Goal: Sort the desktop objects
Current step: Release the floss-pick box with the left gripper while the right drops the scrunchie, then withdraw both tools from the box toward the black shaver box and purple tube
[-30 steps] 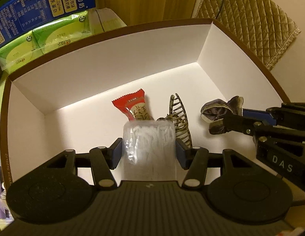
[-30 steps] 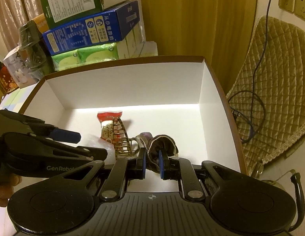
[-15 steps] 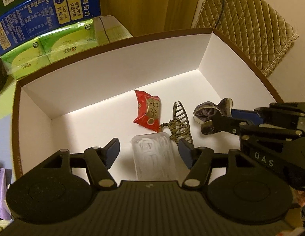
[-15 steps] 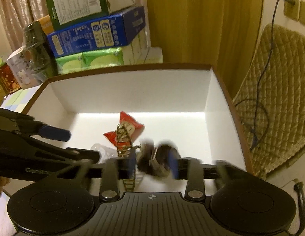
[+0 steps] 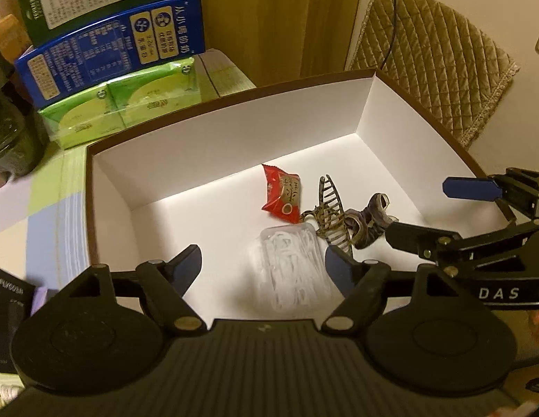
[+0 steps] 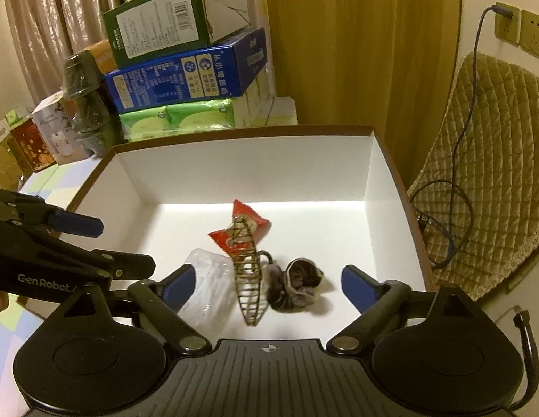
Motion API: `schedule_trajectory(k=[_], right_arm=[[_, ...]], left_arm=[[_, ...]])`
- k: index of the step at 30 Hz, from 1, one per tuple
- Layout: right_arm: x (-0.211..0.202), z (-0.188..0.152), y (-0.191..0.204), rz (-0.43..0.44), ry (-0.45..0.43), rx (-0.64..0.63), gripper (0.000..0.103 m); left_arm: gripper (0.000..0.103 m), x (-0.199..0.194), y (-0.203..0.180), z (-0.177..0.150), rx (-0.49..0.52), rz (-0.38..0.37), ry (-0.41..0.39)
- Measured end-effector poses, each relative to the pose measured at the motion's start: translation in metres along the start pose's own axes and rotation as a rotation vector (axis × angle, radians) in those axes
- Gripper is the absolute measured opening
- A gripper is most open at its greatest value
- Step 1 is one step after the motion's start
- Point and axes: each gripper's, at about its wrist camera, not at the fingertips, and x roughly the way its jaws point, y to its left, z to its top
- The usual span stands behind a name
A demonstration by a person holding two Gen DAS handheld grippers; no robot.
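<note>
A shallow cardboard box with white inner walls and a brown rim point(image 5: 234, 128) holds four small things, bunched toward its near right part. A clear plastic case of white floss picks point(image 5: 292, 269) lies flat on the box floor between the blue-padded fingers of the left gripper point(image 5: 262, 266), whose jaws have just been opening and now stand apart on either side of it, touching nothing. Just beyond the case lies a red foil snack packet point(image 5: 281, 194), and to its right a brown-and-gold toothed hair claw point(image 5: 330, 215) rests on its side, one end touching a crumpled dark purple fabric scrunchie point(image 5: 372, 220).

From the right wrist view the right gripper point(image 6: 267, 283) has also just been opening: its jaws are spread wide, with the scrunchie point(image 6: 297, 283) and the hair claw point(image 6: 248, 274) lying loose on the floor between them. The claw crosses in front of the snack packet point(image 6: 239, 231) and hides its middle; the floss case point(image 6: 206, 283) sits partly behind the left finger of this gripper, so its near edge is hard to make out.

Behind the box a stack crowds the table: green tissue packs point(image 6: 175, 120) at the bottom, a blue printed carton point(image 6: 186, 71) on them, and a green carton with a white label point(image 6: 165, 22) on top. A dark plastic-wrapped appliance point(image 6: 85, 100) stands to their left. On the right, a quilted tan cushion point(image 6: 484, 173) leans by the wall with a dark cable point(image 6: 453, 187) trailing across it.
</note>
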Motion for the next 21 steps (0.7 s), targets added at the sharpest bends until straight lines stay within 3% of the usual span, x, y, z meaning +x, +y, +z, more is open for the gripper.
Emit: schedule_trajectory(k=[5, 21], right_arm=[[-0.013, -0.004, 0.007, -0.003, -0.013, 0.02, 0.101], [-0.051, -0.024, 0.052, 0.019, -0.033, 0.033, 0.101]], left_arm=[[0.08, -0.016, 0.005, -0.009, -0.02, 0.01, -0.003], [0.083, -0.081, 0.025, -0.05, -0.066, 0.045, -0.067]])
